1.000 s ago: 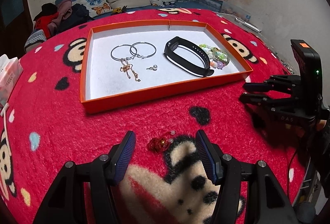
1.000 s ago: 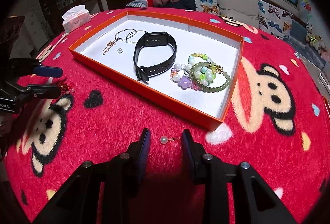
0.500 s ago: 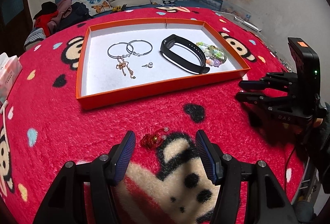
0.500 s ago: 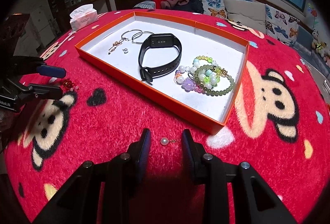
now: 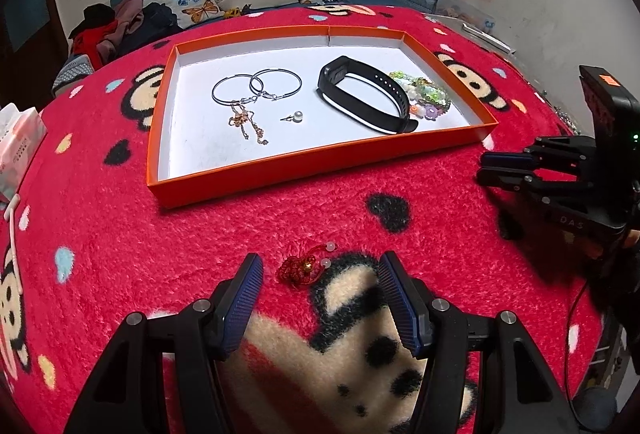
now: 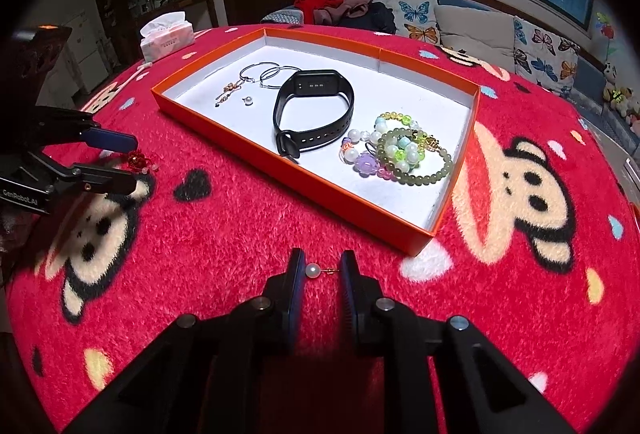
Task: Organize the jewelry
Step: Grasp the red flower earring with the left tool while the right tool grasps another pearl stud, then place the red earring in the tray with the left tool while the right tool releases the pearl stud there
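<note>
A shallow orange tray [image 6: 412, 241] with a white floor sits on a fuzzy red monkey-print blanket [image 6: 224, 230]; its near wall stands between both grippers and the jewelry inside: thin hoop earrings [image 5: 256, 87], a pearl stud [image 5: 297, 116], a matte black fitness band [image 6: 314, 112], glossy beaded bracelets [image 6: 400, 152]. The right gripper [image 6: 321, 270] is closing narrowly around a loose pearl earring [image 6: 313, 269] lying on the pile. The left gripper [image 5: 320, 270] stands wide around a knotted red charm [image 5: 301, 267], apart from it

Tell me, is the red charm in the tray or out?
Out. The red charm lies on the blanket, in front of the tray.
</note>
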`<state>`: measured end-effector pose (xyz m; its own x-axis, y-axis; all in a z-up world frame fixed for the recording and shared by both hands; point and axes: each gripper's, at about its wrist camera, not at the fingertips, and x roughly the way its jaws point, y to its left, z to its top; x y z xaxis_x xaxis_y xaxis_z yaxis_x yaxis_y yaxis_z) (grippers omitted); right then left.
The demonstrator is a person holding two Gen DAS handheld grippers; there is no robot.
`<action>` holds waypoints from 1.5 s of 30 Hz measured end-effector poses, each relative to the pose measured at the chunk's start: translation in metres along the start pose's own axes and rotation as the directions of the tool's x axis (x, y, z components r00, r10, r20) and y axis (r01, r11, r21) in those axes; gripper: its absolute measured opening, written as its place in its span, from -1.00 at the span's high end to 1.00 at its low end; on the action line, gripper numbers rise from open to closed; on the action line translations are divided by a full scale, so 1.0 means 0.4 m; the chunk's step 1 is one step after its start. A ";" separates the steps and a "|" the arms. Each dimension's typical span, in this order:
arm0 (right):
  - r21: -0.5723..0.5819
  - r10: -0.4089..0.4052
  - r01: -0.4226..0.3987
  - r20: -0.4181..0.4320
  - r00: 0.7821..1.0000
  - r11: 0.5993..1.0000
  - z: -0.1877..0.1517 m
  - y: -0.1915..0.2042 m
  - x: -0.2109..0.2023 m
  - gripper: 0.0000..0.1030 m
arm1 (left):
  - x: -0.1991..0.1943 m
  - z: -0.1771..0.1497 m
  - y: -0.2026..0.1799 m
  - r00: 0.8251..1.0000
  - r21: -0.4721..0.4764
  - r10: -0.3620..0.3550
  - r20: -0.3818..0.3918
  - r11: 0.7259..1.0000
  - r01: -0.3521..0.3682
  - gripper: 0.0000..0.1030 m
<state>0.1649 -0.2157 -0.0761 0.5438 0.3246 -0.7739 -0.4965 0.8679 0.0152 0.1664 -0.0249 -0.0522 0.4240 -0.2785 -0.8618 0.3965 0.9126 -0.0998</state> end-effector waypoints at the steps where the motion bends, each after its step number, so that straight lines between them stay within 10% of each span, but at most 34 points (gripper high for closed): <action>1: 0.003 0.001 -0.001 0.003 1.000 1.000 -0.001 0.000 -0.002 0.60 | 0.001 0.000 0.000 1.000 0.002 0.002 0.002 1.000 -0.002 -0.25; 6: 0.014 0.013 -0.013 0.016 1.000 1.000 -0.002 0.000 -0.009 0.60 | 0.004 0.001 -0.004 1.000 0.029 0.015 0.015 0.999 -0.015 -0.21; 19: 0.014 0.014 -0.015 0.029 0.999 1.000 0.006 0.015 -0.018 0.60 | 0.004 -0.008 0.002 0.998 0.068 0.054 0.035 0.996 -0.056 0.73; 36: 0.011 -0.022 0.020 0.117 0.993 1.000 0.087 0.011 -0.070 0.60 | -0.127 0.134 0.060 0.977 0.013 0.087 0.193 0.996 -0.091 0.77; 45: 0.054 -0.071 0.067 0.076 0.995 0.996 0.122 -0.047 0.003 0.60 | -0.013 0.217 0.127 0.989 -0.036 0.079 0.121 0.997 -0.075 0.76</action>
<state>0.2079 -0.2133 -0.0465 0.6279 0.2896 -0.7224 -0.4215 0.9068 -0.0028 0.2549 -0.0031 -0.0095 0.5495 -0.2395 -0.8005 0.3340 0.9411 -0.0523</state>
